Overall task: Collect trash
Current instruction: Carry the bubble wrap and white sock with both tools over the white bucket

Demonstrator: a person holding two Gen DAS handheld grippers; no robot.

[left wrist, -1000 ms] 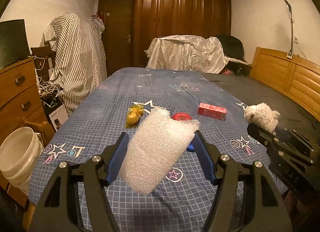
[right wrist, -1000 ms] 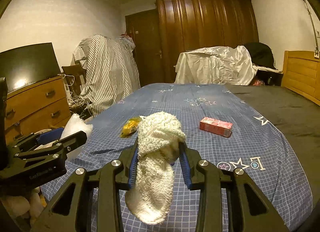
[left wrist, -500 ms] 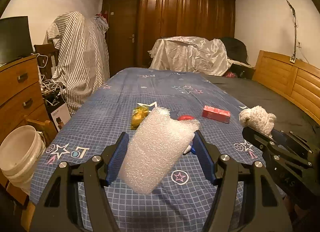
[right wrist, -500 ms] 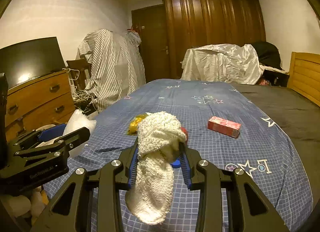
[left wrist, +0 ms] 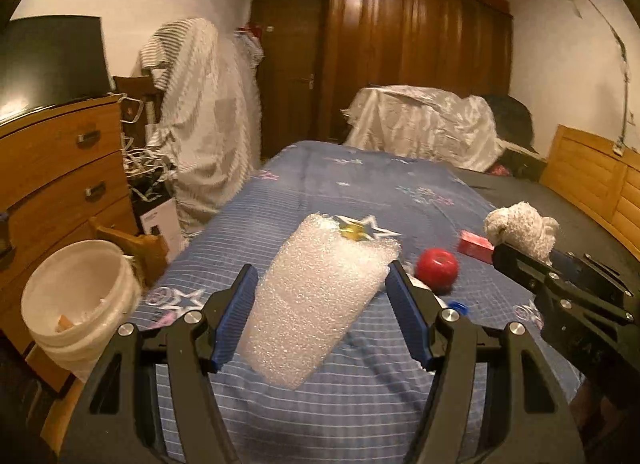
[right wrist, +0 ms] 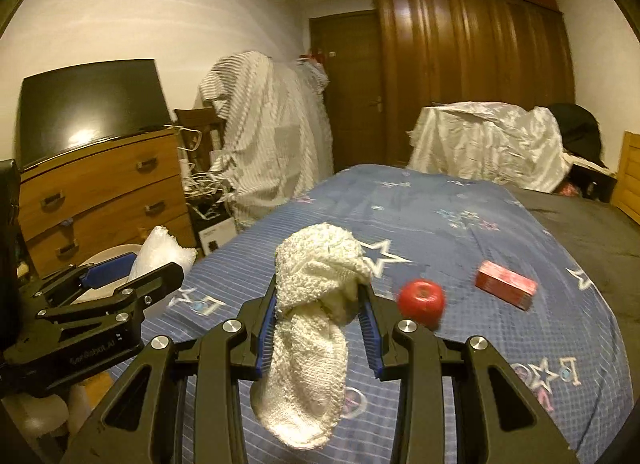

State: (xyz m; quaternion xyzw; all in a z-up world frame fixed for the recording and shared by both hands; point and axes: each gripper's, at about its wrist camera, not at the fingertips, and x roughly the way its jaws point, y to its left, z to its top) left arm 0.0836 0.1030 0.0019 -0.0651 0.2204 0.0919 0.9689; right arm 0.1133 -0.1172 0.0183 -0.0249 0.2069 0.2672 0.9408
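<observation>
My left gripper (left wrist: 320, 276) is shut on a roll of clear bubble wrap (left wrist: 316, 296) and holds it above the blue bed cover. My right gripper (right wrist: 320, 288) is shut on a white knitted cloth (right wrist: 316, 328) that hangs down between the fingers. A white bucket (left wrist: 76, 296) with a few scraps inside stands on the floor left of the bed, below and left of the left gripper. The right gripper and cloth also show in the left wrist view (left wrist: 520, 228). The left gripper with the bubble wrap shows in the right wrist view (right wrist: 160, 256).
On the bed (left wrist: 360, 184) lie a red apple (left wrist: 437, 267), a red box (left wrist: 474, 245), a blue cap (left wrist: 460, 307) and a yellow wrapper (left wrist: 352, 230). A wooden dresser (left wrist: 60, 176) with a TV stands left. A striped cloth-covered rack (left wrist: 208, 120) stands behind it.
Both grippers have swung left toward the bucket side with their loads. The bucket now sits larger and nearer in the left wrist view. The apple shows to the right of both grippers.
</observation>
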